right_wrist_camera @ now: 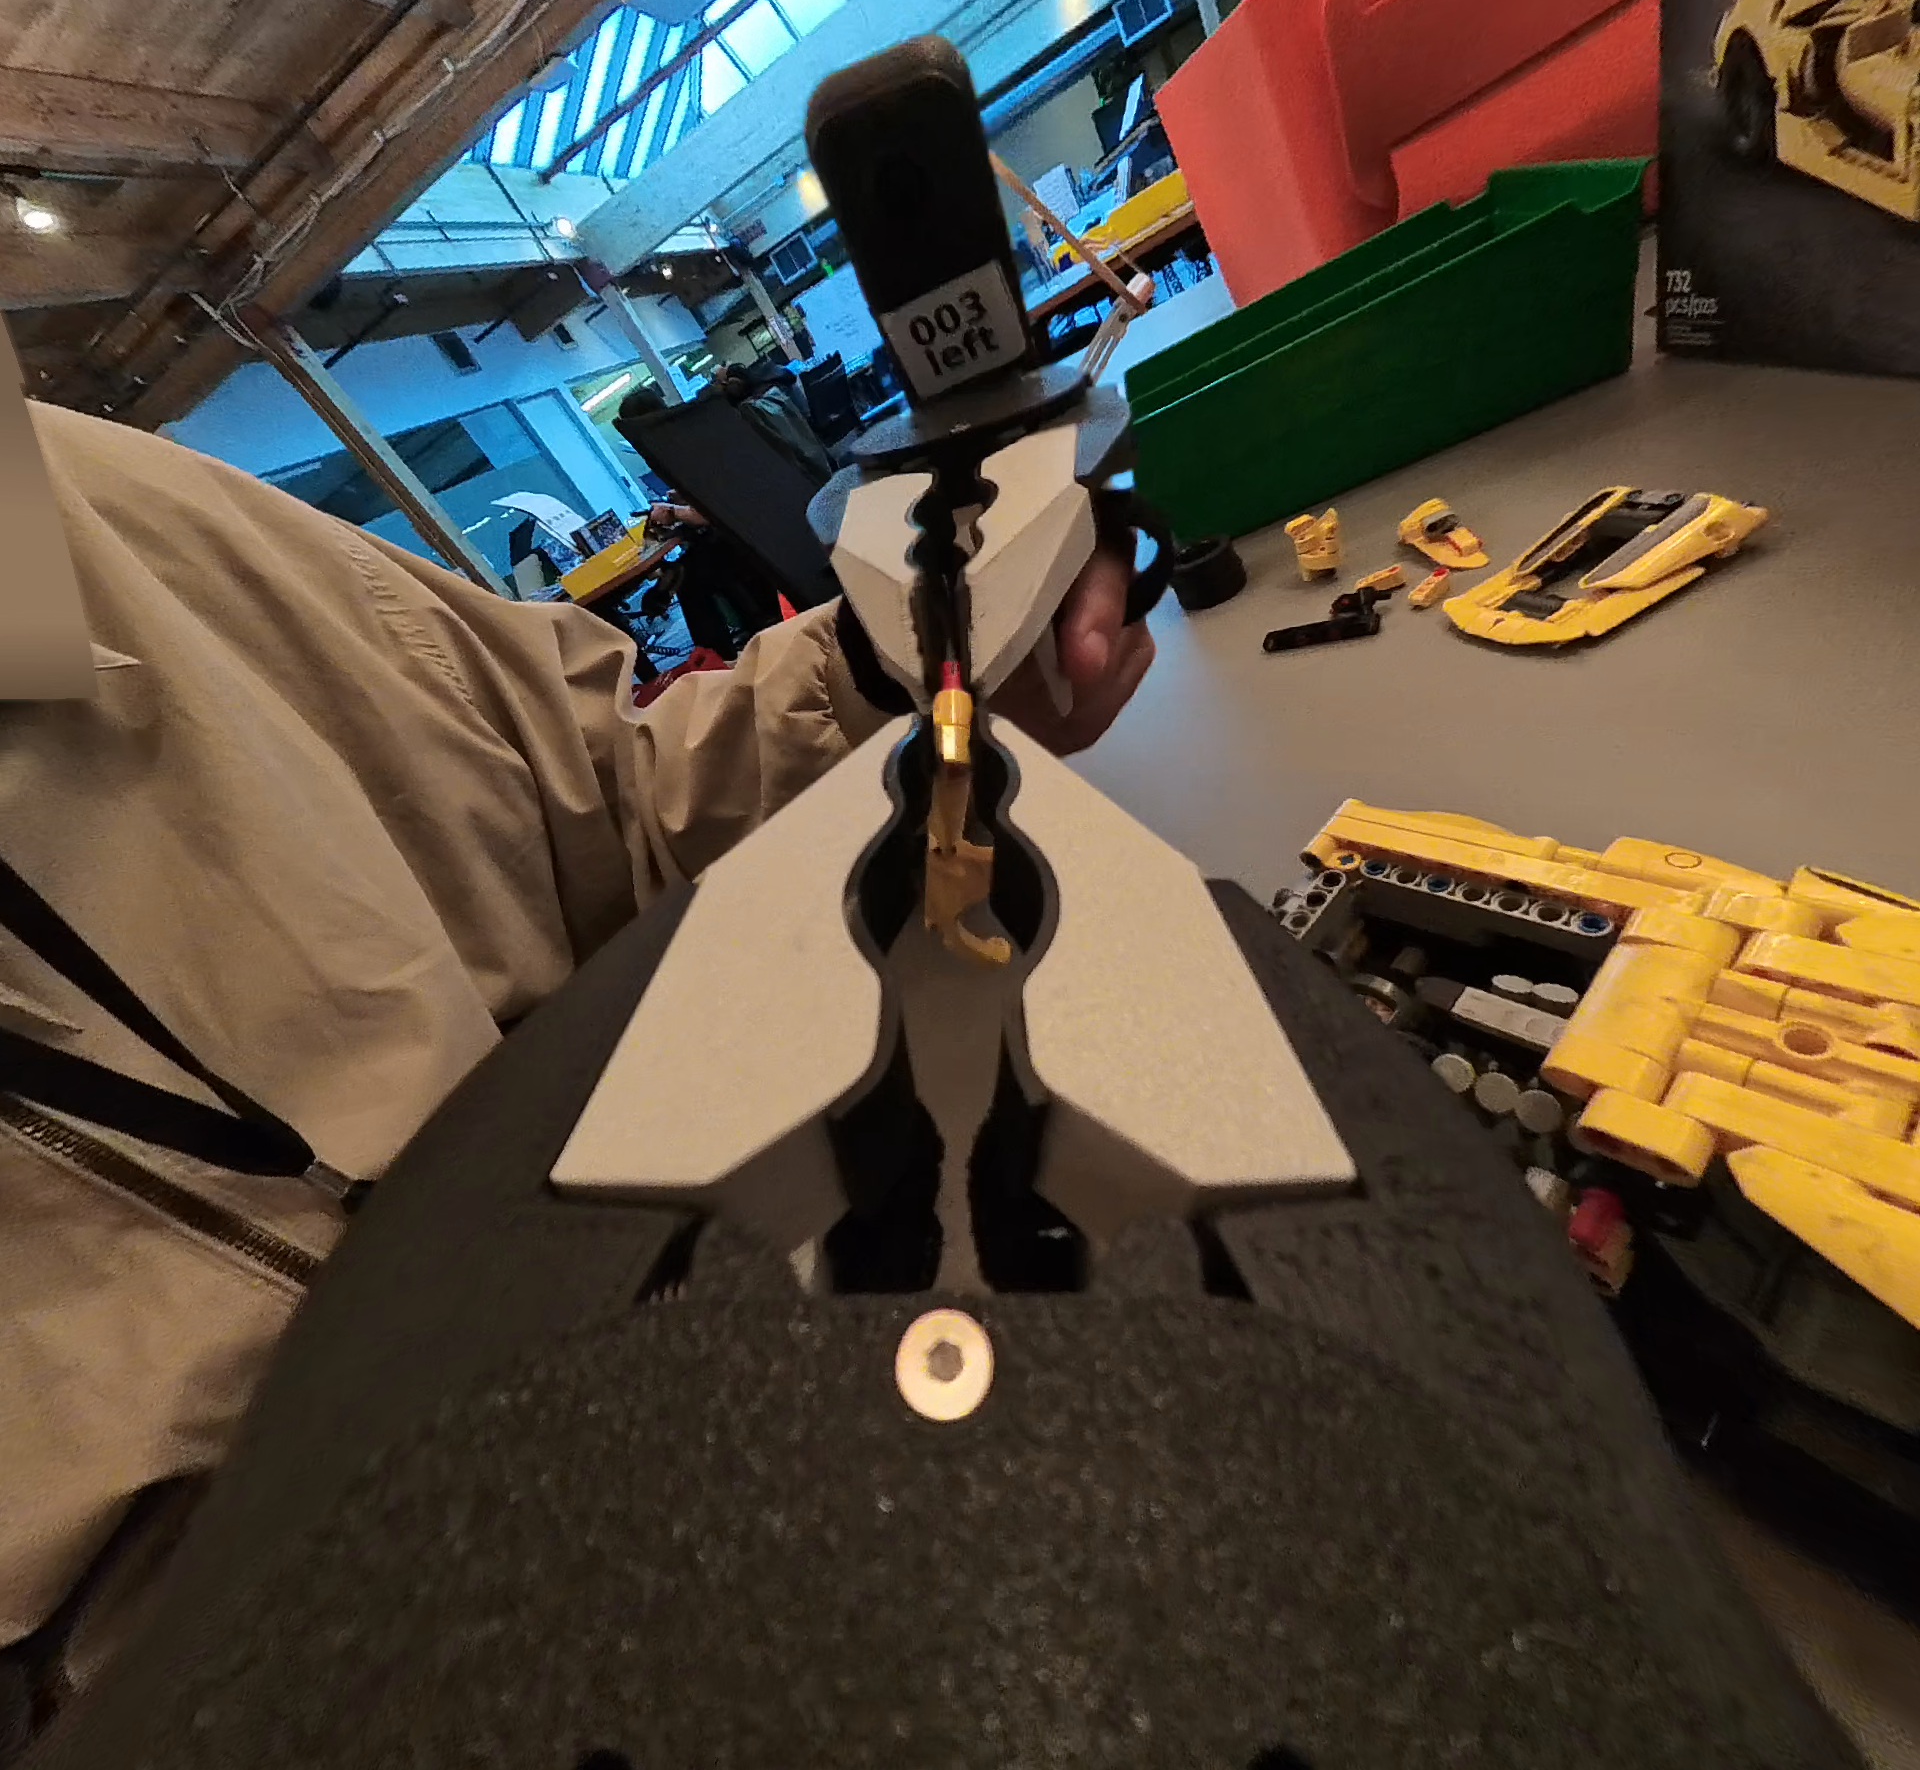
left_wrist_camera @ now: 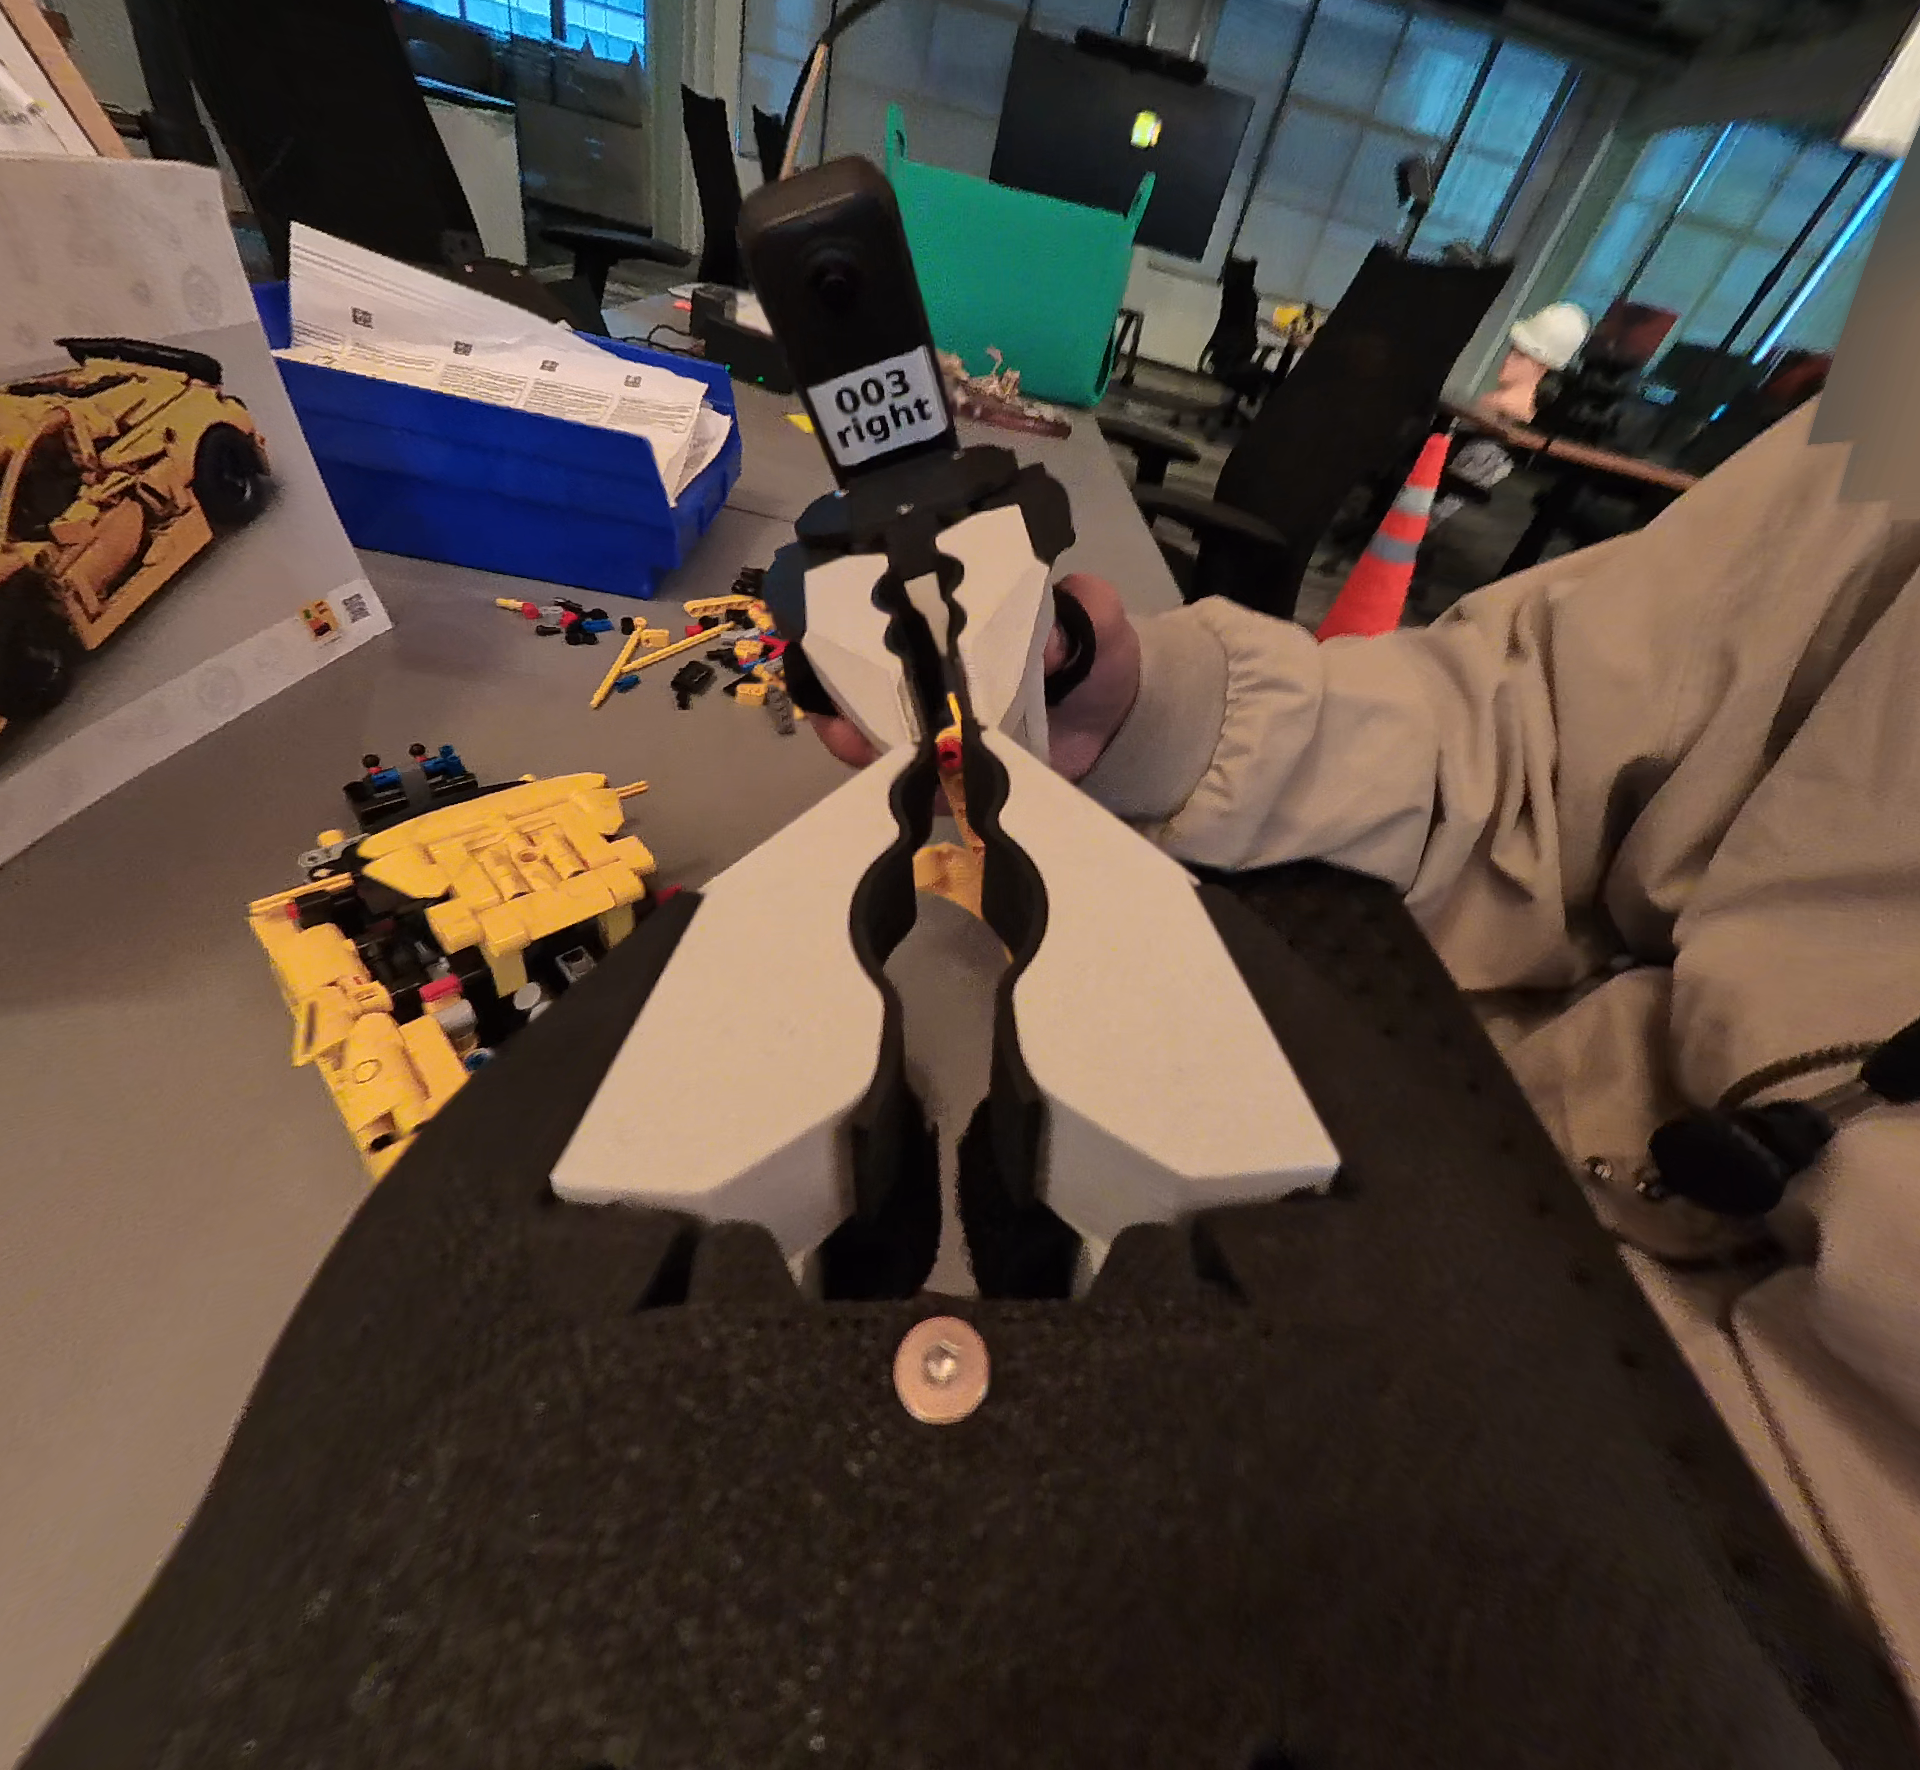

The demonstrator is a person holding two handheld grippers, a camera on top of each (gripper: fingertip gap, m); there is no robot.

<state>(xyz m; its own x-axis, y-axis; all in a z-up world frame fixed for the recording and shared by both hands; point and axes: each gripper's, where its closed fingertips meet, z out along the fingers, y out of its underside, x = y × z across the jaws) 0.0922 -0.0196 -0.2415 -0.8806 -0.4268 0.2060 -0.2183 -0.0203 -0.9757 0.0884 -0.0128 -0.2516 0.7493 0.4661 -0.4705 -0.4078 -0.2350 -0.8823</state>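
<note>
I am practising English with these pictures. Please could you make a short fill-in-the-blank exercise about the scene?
1. Between the left gripper and the right gripper is a small piece of ____ colour.
2. The papers lie in a ____ bin.
3. On the grey table, the long empty bin is ____.
4. Behind the chairs stands an orange traffic ____.

Missing words: yellow; blue; green; cone

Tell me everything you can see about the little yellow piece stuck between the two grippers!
The yellow piece is a small toy building part of shiny plastic, long and thin, with a short peg end tipped in red and a hooked end. It hangs in the air above the grey table, pinched at both ends: the right gripper is shut on the hooked end, the left gripper on the peg end. Nothing else touches it.
</note>
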